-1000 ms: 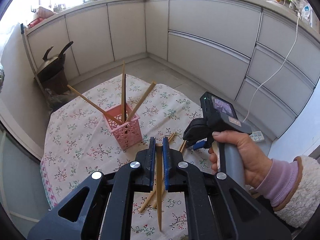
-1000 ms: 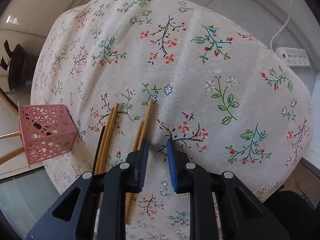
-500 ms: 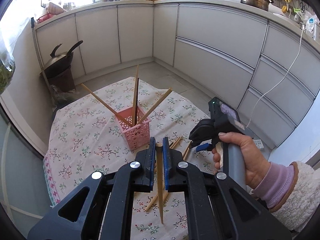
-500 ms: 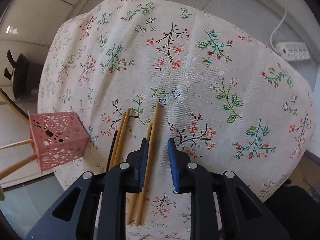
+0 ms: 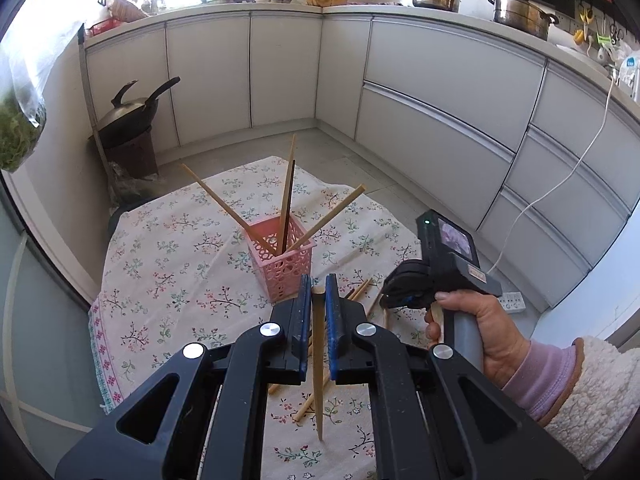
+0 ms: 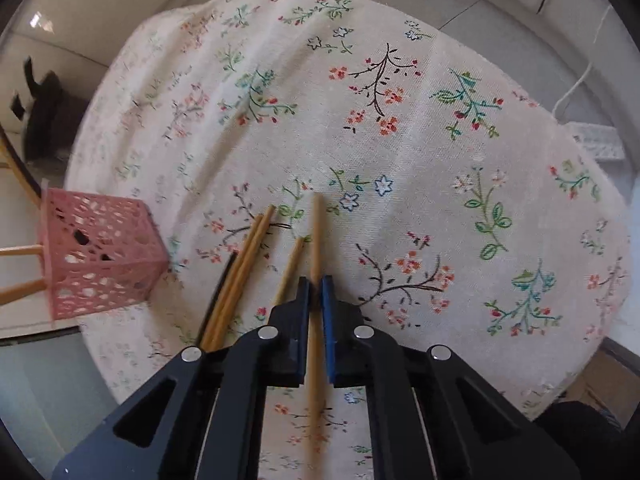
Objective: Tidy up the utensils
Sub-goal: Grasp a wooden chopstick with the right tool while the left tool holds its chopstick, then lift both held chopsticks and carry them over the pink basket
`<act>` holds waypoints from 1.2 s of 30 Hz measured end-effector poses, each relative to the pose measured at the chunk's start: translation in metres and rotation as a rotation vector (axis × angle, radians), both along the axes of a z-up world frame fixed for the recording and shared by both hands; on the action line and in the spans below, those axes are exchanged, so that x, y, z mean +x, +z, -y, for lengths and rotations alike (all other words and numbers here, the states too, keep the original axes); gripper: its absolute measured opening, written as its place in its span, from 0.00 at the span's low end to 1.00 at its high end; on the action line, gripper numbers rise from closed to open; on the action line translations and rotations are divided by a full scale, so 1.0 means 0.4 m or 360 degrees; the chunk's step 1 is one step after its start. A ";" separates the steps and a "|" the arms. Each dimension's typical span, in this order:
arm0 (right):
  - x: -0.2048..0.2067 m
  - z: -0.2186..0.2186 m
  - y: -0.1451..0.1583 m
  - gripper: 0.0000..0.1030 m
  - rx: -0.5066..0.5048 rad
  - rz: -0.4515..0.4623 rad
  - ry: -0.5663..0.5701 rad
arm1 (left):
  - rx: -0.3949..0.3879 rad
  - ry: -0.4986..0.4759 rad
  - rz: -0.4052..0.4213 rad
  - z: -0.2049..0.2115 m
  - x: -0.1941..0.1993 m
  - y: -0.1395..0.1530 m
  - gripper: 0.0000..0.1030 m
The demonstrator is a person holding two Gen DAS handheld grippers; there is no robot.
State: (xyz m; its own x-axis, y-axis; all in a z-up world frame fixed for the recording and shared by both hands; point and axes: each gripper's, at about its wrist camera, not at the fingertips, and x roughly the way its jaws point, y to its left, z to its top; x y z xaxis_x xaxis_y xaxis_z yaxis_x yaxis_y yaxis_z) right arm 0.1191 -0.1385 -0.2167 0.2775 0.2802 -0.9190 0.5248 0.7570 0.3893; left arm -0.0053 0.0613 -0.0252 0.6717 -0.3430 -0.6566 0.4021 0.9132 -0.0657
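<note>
A pink lattice basket (image 5: pixel 282 266) stands on the floral tablecloth (image 5: pixel 168 248) and holds several chopsticks that fan outward. It also shows at the left of the right wrist view (image 6: pixel 96 256). My left gripper (image 5: pixel 318 282) is shut on a wooden chopstick (image 5: pixel 318 364) that hangs point down, above the table near the basket. My right gripper (image 6: pixel 316 282) is shut on a wooden chopstick (image 6: pixel 317 236) lying along the cloth. More loose chopsticks (image 6: pixel 240 268) lie just left of it. The right gripper (image 5: pixel 394 294) also shows in the left wrist view.
White kitchen cabinets (image 5: pixel 440 92) curve around behind the table. A black wok (image 5: pixel 128 114) stands on a stool at the far left. A white power strip (image 6: pixel 596 142) lies on the floor past the table's right edge.
The left gripper has risen and drawn back with its chopstick. The right gripper's jaws have closed onto a chopstick on the cloth.
</note>
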 end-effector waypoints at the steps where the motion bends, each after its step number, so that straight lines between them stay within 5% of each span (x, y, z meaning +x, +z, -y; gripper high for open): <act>1: -0.008 0.004 0.016 0.06 -0.0005 0.0045 0.0008 | -0.0012 0.0010 0.0005 -0.007 0.000 0.003 0.06; 15: -0.239 0.054 0.395 0.06 -0.0259 0.0796 0.0367 | -0.0179 0.0203 0.0104 -0.062 -0.027 0.057 0.06; 28: -0.306 0.056 0.559 0.06 -0.0177 0.1104 0.0419 | -0.0368 0.0389 0.0285 -0.099 0.008 0.189 0.06; 36: -0.302 0.059 0.573 0.06 -0.0106 0.1141 0.0446 | -0.0526 0.0561 0.0458 -0.139 0.085 0.294 0.06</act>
